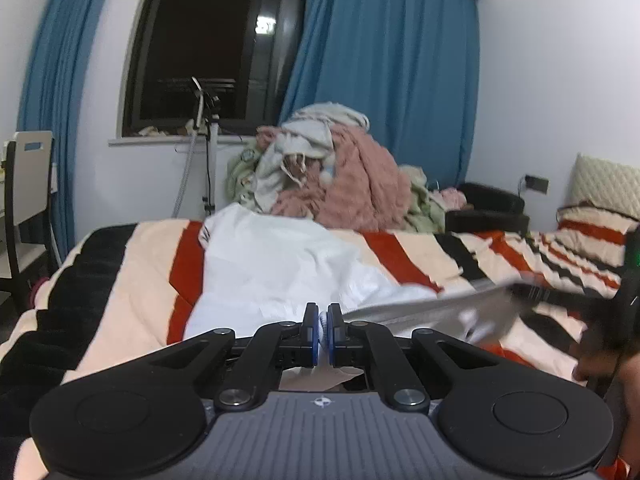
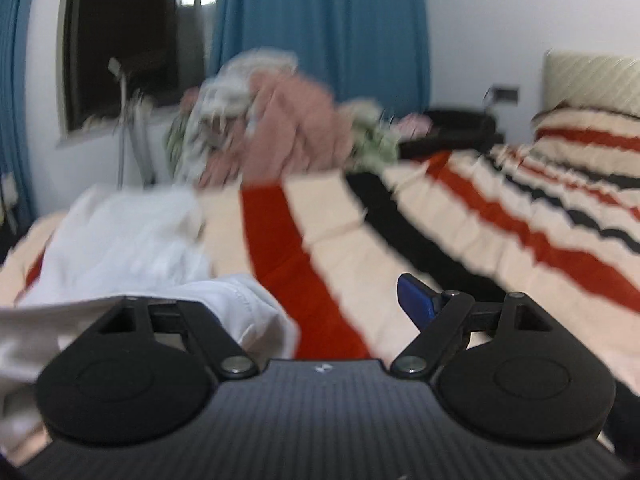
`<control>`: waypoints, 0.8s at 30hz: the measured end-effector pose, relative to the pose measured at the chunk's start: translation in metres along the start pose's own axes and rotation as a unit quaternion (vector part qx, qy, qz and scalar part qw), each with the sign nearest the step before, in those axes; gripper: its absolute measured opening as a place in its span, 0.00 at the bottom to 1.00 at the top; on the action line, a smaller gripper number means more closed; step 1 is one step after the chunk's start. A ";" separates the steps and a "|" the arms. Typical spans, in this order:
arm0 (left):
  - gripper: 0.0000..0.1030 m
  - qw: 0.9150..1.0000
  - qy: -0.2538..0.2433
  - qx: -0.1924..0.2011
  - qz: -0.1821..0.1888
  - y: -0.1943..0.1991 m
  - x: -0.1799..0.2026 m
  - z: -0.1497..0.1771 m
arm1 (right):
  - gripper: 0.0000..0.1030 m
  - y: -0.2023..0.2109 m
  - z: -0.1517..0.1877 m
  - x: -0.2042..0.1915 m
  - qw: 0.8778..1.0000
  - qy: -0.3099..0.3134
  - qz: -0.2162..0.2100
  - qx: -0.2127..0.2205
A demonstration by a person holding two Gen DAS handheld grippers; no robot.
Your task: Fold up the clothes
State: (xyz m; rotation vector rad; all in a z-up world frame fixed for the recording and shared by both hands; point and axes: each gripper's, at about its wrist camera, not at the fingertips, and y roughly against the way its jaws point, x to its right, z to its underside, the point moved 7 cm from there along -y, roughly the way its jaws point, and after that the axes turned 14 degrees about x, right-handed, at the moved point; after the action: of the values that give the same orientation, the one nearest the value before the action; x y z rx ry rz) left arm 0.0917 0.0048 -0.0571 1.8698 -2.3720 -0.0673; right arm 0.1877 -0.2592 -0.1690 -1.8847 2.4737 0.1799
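Observation:
A white garment (image 1: 276, 272) lies lengthwise on the striped bed. My left gripper (image 1: 324, 322) is shut on its near edge, the cloth pinched between the blue pads. A taut fold of the cloth (image 1: 432, 310) stretches right toward my right gripper (image 1: 560, 296), which is blurred. In the right wrist view the gripper (image 2: 320, 300) is open: the right blue finger (image 2: 416, 298) is bare, and the left finger is hidden under the white garment (image 2: 132, 240), which drapes over that side.
The bed has a cream, red and black striped blanket (image 1: 420, 264). A pile of pink, white and green clothes (image 1: 332, 172) sits at the far edge. A chair (image 1: 24, 200) stands at left, a pillow (image 1: 604, 184) at right, and blue curtains (image 1: 384, 60) and a window behind.

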 end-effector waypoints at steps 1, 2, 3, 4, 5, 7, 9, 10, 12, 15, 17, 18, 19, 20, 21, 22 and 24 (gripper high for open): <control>0.05 1.000 0.000 -0.007 0.005 -0.003 0.002 0.003 | 0.79 0.004 -0.006 0.001 1.000 -0.002 -0.001 0.017; 0.05 1.000 0.000 -0.014 0.011 -0.005 0.003 0.006 | 0.79 0.007 -0.013 0.002 0.999 -0.003 -0.002 0.034; 0.05 1.000 0.000 -0.020 0.016 -0.007 0.004 0.009 | 0.79 0.010 -0.018 0.001 0.999 -0.001 -0.005 0.047; 0.06 0.999 -0.001 -0.025 0.021 -0.009 0.006 0.012 | 0.79 0.012 -0.021 -0.003 0.998 0.009 -0.013 0.054; 0.08 0.999 -0.003 -0.031 0.026 -0.010 0.008 0.015 | 0.79 0.014 -0.023 -0.007 0.998 0.017 -0.020 0.061; 0.11 0.998 -0.022 -0.040 0.036 -0.013 0.015 0.022 | 0.79 0.019 -0.026 -0.014 0.997 0.031 -0.034 0.070; 0.24 0.997 -0.041 -0.048 0.045 -0.015 0.022 0.030 | 0.79 0.019 -0.028 -0.019 0.996 0.039 -0.045 0.072; 0.30 0.996 -0.050 -0.053 0.050 -0.016 0.026 0.033 | 0.79 0.019 -0.029 -0.019 0.995 0.040 -0.047 0.072; 0.57 0.994 -0.069 -0.062 0.060 -0.019 0.033 0.040 | 0.79 0.018 -0.031 -0.018 0.996 0.039 -0.051 0.069; 0.61 0.990 -0.097 -0.075 0.074 -0.022 0.043 0.051 | 0.79 0.018 -0.034 -0.019 0.996 0.032 -0.053 0.065; 0.61 0.987 -0.128 -0.078 0.063 -0.027 0.049 0.060 | 0.79 0.019 -0.035 -0.019 0.996 0.028 -0.055 0.063; 0.61 0.985 -0.146 -0.078 0.049 -0.030 0.050 0.064 | 0.79 0.019 -0.035 -0.019 0.996 0.026 -0.056 0.063; 0.61 0.984 -0.161 -0.078 0.026 -0.033 0.047 0.067 | 0.79 0.019 -0.036 -0.019 0.996 0.024 -0.058 0.062; 0.61 0.983 -0.167 -0.079 0.000 -0.036 0.041 0.069 | 0.79 0.019 -0.036 -0.018 0.996 0.021 -0.059 0.062; 0.61 0.982 -0.170 -0.079 -0.027 -0.039 0.034 0.069 | 0.79 0.020 -0.037 -0.018 0.996 0.018 -0.060 0.062; 0.61 0.983 -0.160 -0.076 -0.052 -0.040 0.024 0.065 | 0.79 0.019 -0.037 -0.017 0.996 0.015 -0.060 0.062; 0.62 0.983 -0.131 -0.065 -0.108 -0.040 0.002 0.056 | 0.79 0.018 -0.038 -0.014 0.996 0.012 -0.058 0.062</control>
State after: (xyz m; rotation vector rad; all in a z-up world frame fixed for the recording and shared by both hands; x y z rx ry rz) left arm 0.1233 -0.0084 -0.1167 2.1614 -2.2402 -0.5039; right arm 0.1762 -0.2455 -0.1285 -1.9823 2.3228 0.0011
